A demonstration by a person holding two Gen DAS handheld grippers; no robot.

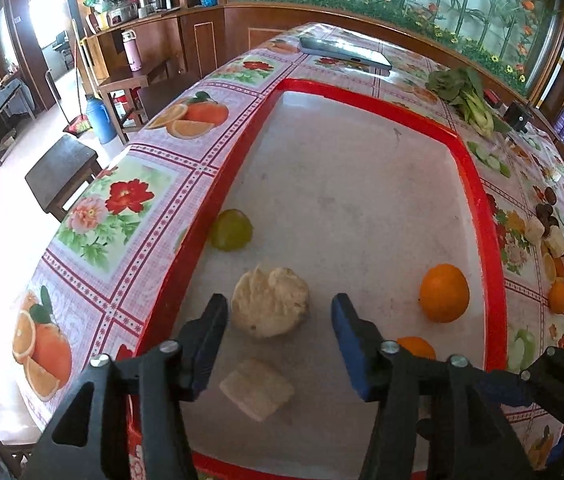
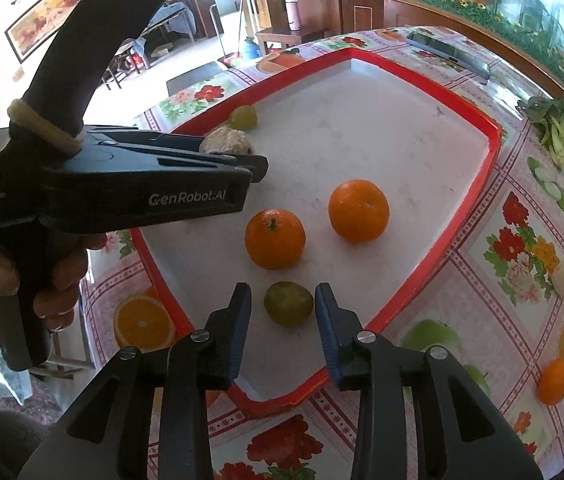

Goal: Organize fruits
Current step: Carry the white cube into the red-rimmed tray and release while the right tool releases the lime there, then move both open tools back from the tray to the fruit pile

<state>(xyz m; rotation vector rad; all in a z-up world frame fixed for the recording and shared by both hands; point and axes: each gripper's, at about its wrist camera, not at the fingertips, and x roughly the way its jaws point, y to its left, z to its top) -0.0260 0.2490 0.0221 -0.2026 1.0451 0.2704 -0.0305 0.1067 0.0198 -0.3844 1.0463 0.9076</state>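
A red-rimmed white tray lies on the flowered tablecloth. In it are two oranges, a green fruit near the front, another green fruit at the left rim, a pale round cut piece and a pale square piece. My left gripper is open, with the round piece between its fingers. My right gripper is open around the near green fruit, not touching it. One orange also shows in the left wrist view.
A phone lies beyond the tray. Leafy greens lie at the far right. More fruit pieces and oranges lie on the cloth right of the tray. The left gripper's body hangs over the tray's left side.
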